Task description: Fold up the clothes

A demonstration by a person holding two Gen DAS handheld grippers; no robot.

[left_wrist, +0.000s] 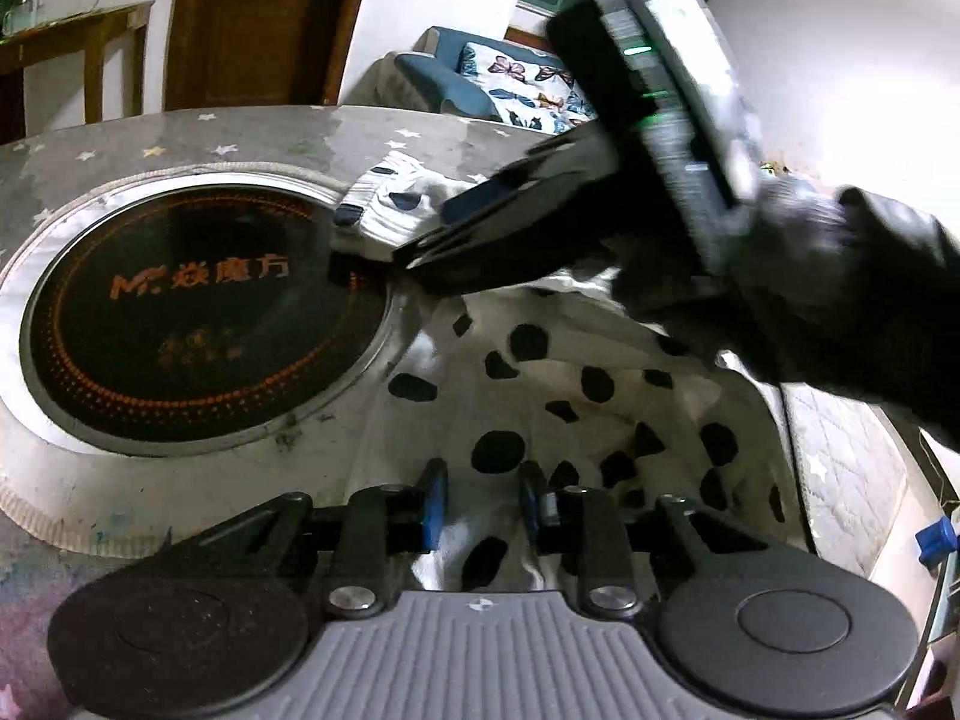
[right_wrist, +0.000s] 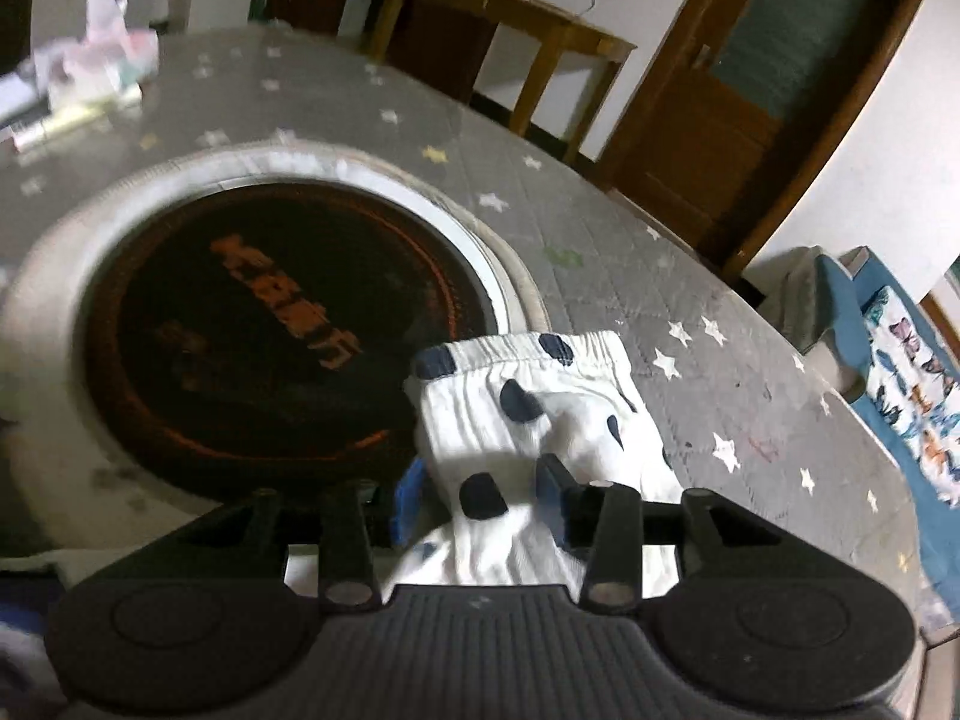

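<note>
A white garment with dark spots [left_wrist: 540, 396] lies crumpled on the grey star-print tablecloth [left_wrist: 180, 138], its edge lapping onto the round black cooktop [left_wrist: 198, 312]. My left gripper [left_wrist: 485, 504] hovers low over the cloth with its blue pads apart and fabric showing in the gap. In the left wrist view my right gripper [left_wrist: 414, 255], held by a black-gloved hand [left_wrist: 852, 276], reaches over the garment's far end. In the right wrist view the right gripper [right_wrist: 480, 495] stands open astride the garment [right_wrist: 528, 408], near its elastic waistband [right_wrist: 540, 348].
The cooktop [right_wrist: 270, 330] is ringed by a pale rim [right_wrist: 60, 276]. Crumpled paper and small items [right_wrist: 90, 72] lie at the table's far left. A wooden side table [right_wrist: 528, 18], a brown door [right_wrist: 762, 90] and a blue butterfly-print sofa [right_wrist: 912, 384] stand beyond the table.
</note>
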